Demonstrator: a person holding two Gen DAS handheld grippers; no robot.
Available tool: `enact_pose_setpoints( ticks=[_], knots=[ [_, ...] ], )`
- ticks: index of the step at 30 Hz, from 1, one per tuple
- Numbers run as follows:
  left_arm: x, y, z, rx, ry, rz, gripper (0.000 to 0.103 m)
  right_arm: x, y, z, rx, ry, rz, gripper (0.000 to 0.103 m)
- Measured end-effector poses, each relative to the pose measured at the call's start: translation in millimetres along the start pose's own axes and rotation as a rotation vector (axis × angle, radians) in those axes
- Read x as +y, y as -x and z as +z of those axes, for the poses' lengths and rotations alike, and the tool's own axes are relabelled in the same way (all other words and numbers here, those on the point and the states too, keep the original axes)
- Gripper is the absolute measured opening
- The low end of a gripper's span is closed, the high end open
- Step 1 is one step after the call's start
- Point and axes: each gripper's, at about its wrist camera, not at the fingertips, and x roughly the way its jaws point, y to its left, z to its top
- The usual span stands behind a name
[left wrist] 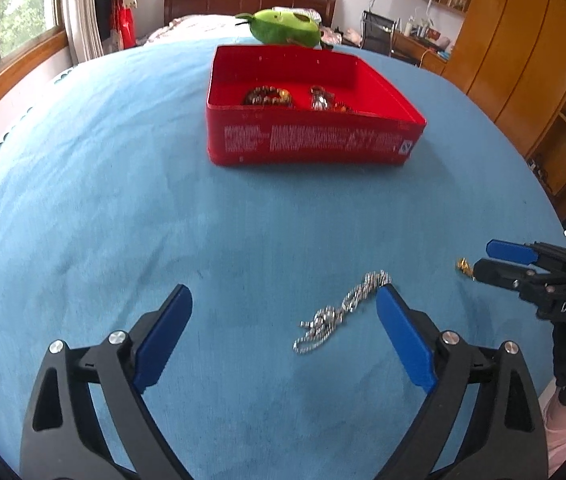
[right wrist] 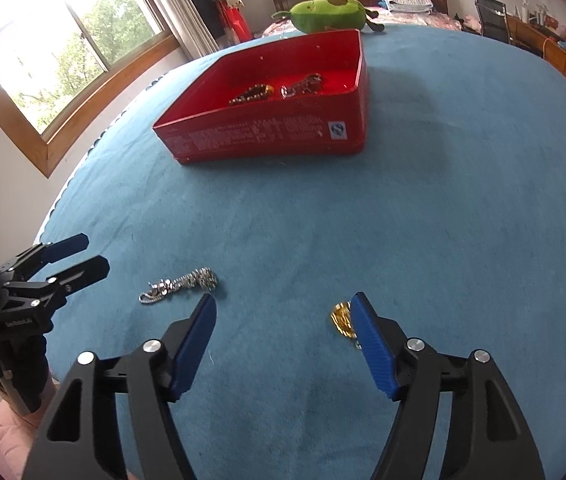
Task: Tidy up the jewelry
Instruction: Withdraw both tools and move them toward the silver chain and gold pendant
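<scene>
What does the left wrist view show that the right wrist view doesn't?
Only the left wrist view shows the wooden wardrobe and the left gripper wide open around the silver chain. Only the right wrist view shows the gold piece clearly, beside a finger of the open right gripper. Both show the red box with jewelry inside, the green plush and the blue cover.

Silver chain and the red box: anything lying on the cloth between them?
Nothing. In the left wrist view, only bare blue cloth separates the silver chain from the red box. The right wrist view agrees.
</scene>
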Motion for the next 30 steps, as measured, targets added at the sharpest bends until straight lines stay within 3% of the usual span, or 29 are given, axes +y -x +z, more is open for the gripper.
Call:
enact_pose_setpoints(
  ticks=[4,11,19,21,26,30],
  knots=[
    [2.9,-2.9,-8.0,0.028,0.013,-0.011,0.094,-7.4,0.4,-4.2,0.012,0.005,-0.005,0.069],
    [4.0,-4.6,-11.5,0.030,0.029,-0.003,0.095,-24.3,-16.1,-2.1,0.075,-0.001,-0.018,0.047],
    [1.8,-7.1,-13.3,0.027,0.024,0.006,0.095,-32.1,-29.6,0.3,0.100,0.030,-0.058,0.033],
    [1.4,-9.2,-12.5,0.030,0.026,0.006,0.095,-30.1,-29.6,-1.5,0.099,0.050,-0.076,0.025],
    [-5.4,-14.3,-10.9,0.045,0.011,0.003,0.095,-21.8,-27.5,-9.6,0.098,0.100,-0.109,0.022],
    [-15.8,-18.5,-7.8,0.051,-0.025,0.004,0.095,-23.3,-23.4,-12.3,0.100,0.075,-0.087,0.021]
  ],
)
